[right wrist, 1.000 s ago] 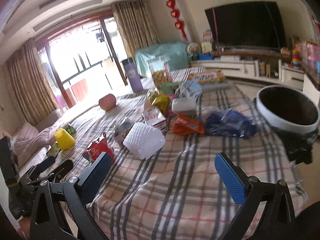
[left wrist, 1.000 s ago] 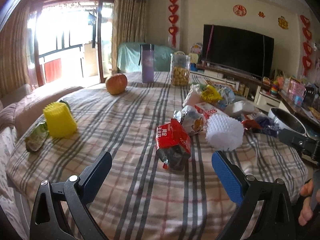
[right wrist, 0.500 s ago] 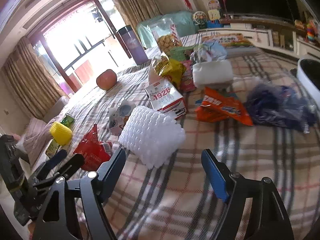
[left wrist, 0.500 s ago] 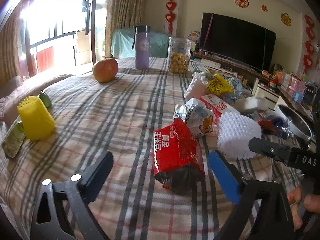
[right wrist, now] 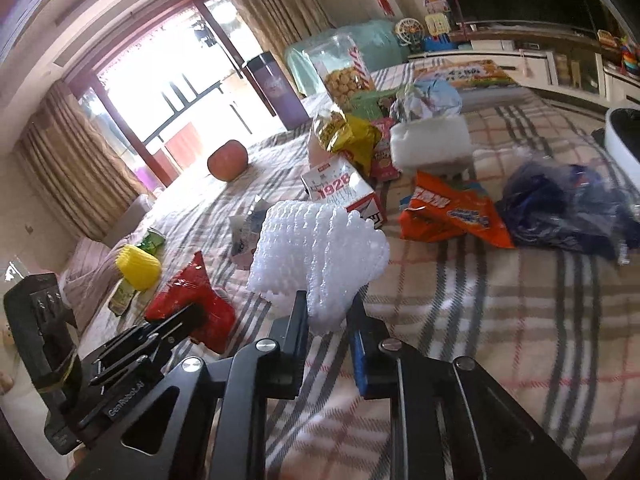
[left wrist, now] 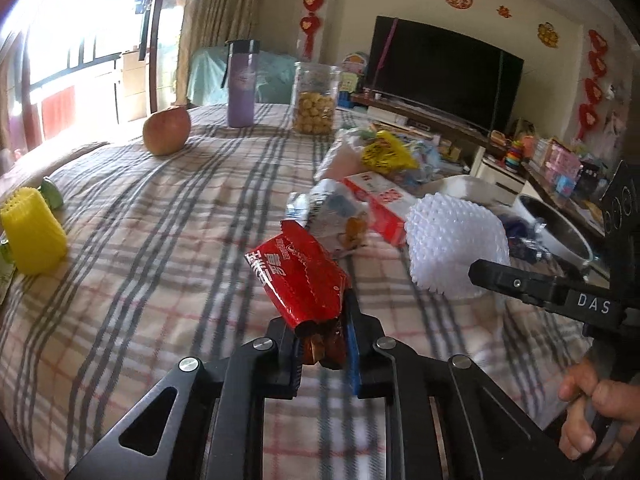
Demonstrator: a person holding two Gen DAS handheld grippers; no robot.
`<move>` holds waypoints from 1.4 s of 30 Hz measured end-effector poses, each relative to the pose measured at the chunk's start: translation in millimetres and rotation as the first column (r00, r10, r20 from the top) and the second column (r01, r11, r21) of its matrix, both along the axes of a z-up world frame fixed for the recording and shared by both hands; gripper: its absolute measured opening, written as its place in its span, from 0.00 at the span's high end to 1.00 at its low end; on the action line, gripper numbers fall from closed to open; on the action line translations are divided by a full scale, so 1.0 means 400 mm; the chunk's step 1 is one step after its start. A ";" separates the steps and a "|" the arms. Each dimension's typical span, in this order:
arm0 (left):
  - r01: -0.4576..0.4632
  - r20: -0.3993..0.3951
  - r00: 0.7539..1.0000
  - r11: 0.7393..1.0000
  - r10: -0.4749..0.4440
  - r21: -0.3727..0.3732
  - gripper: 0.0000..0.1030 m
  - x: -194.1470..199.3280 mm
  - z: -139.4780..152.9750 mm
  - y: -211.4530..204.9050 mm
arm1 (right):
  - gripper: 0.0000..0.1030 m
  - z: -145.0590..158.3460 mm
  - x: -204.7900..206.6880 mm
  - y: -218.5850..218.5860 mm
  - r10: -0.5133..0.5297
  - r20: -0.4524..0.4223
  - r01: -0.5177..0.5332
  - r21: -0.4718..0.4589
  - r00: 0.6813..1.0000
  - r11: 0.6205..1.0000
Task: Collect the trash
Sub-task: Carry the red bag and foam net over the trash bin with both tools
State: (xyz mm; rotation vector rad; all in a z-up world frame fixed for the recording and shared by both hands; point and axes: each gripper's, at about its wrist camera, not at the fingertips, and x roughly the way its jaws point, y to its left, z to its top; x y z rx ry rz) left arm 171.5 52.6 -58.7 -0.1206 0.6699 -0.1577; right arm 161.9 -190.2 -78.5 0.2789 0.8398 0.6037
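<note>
My left gripper [left wrist: 322, 320] is closing its jaws on the near end of a red snack wrapper [left wrist: 298, 280], and the pads press on it. It lies on the plaid tablecloth [left wrist: 160, 280]. My right gripper [right wrist: 328, 312] is closing on the near edge of a white foam fruit net [right wrist: 316, 248], squeezed between its pads. Behind the net lie a red-and-white carton [right wrist: 344, 192], an orange packet [right wrist: 452, 212], a dark blue bag [right wrist: 568, 204] and a yellow packet [right wrist: 348, 132]. A white-rimmed bin [right wrist: 624, 140] stands past the table's right edge.
On the far side of the table stand an apple [left wrist: 166, 130], a purple bottle [left wrist: 241, 84] and a cookie jar [left wrist: 314, 98]. A yellow foam sleeve [left wrist: 30, 236] sits at the left edge. A hand [left wrist: 596, 412] holds the right gripper's handle.
Both grippers moved forward and down toward the table and went from wide open to closed, the left on the red wrapper, the right on the white foam net.
</note>
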 end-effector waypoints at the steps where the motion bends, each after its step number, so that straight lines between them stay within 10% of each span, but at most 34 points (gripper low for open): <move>1: 0.008 0.001 1.000 1.000 -0.008 -0.004 0.85 -0.005 0.003 -0.007 | 0.82 0.007 -0.010 -0.016 -0.003 0.007 0.003 0.004 1.000 1.000; 19: 0.226 0.019 0.974 0.973 -0.226 -0.037 0.85 -0.036 0.070 -0.211 | 0.82 0.073 -0.119 -0.297 -0.182 0.069 0.182 0.012 0.981 0.983; 42: 0.436 0.008 0.900 0.900 -0.436 -0.006 0.85 0.160 0.058 -0.487 | 0.82 0.081 -0.077 -0.580 -0.395 0.083 0.400 -0.060 0.915 0.914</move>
